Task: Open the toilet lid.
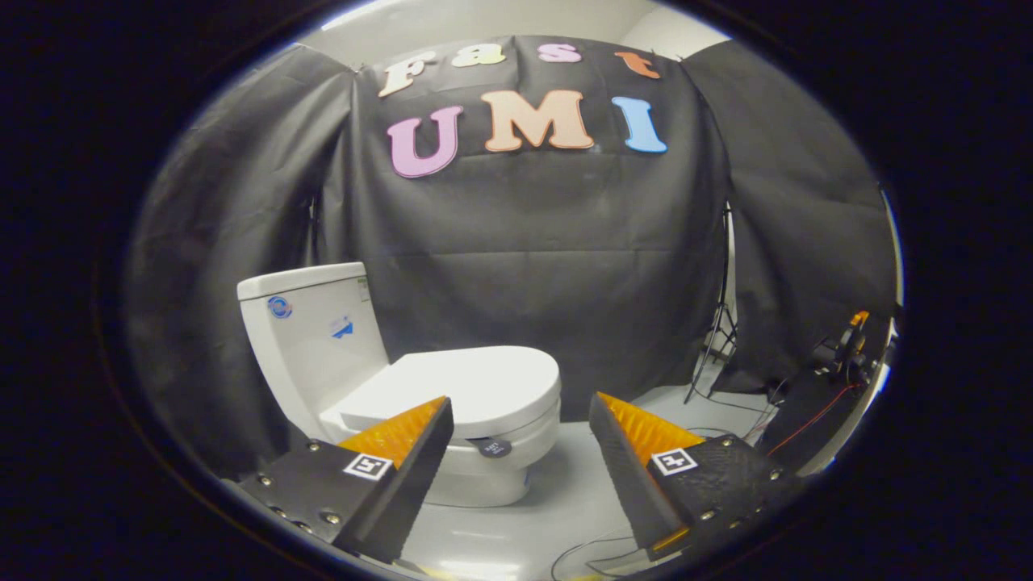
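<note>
Tongs: the tongs [520,420] stand wide apart with nothing between them, hovering short of the toilet.
Lid position: the toilet lid [464,386] lies flat and closed on the bowl, just beyond the left finger [407,452], which covers its near left corner in the view; the right finger [625,464] is off to the right of the bowl, over bare floor [565,484].
Toilet: one white toilet [476,476], with its tank [311,339] at the far left, against the black cloth wall.
Step judged: approach only; the lid is not yet touched.
Risk, aim: the tongs sit to the right of the lid's centre, so a straight push forward may send the right finger past the rim and catch nothing.
Risk, grip: the lid edge looks thin and smooth; a shallow pinch at the front lip could slip as the lid swings up.
Risk, seat: closing too low may take the seat along with the lid.
Risk, cables: loose cables [726,407] lie on the floor at the right, near a stand [721,323]; a low swing that way could snag them.
Count: one toilet, one lid, one tank, two stickers on the tank, one small dark tag [494,446] on the bowl front, one stand, several cables.
</note>
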The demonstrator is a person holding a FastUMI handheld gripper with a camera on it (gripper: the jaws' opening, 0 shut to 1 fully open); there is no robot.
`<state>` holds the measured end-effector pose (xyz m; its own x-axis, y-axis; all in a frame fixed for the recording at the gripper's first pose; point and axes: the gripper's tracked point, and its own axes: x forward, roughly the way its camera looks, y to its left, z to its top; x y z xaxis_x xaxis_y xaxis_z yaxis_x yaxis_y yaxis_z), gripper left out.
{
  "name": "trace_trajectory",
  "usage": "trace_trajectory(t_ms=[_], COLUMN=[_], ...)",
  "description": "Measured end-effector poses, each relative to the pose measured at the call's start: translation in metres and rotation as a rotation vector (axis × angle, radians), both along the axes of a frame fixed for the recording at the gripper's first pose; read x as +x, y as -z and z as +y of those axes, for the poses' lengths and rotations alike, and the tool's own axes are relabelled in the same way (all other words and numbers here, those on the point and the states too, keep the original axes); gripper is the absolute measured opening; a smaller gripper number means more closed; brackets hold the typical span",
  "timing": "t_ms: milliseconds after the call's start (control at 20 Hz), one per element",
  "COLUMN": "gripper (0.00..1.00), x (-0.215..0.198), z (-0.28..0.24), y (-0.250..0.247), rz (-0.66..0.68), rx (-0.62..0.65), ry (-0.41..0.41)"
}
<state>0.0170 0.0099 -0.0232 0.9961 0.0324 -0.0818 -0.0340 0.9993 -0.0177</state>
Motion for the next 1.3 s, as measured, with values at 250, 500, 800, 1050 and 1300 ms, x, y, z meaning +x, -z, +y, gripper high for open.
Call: trace_trajectory(t_ms=[250, 500, 800, 1050, 1300], gripper=[1.0, 1.0, 1.0, 0.99, 0.98], x=[0.022, 0.048, 0.084, 0.11, 0.134], z=[-0.014, -0.02, -0.037, -0.043, -0.02], y=[0.007, 0.028, 0.056, 0.101, 0.156], rz=[0.034, 0.104, 0.223, 0.324, 0.427], rx=[0.034, 0.189, 0.412, 0.633, 0.73], ry=[0.025, 0.029, 0.067, 0.127, 0.147])
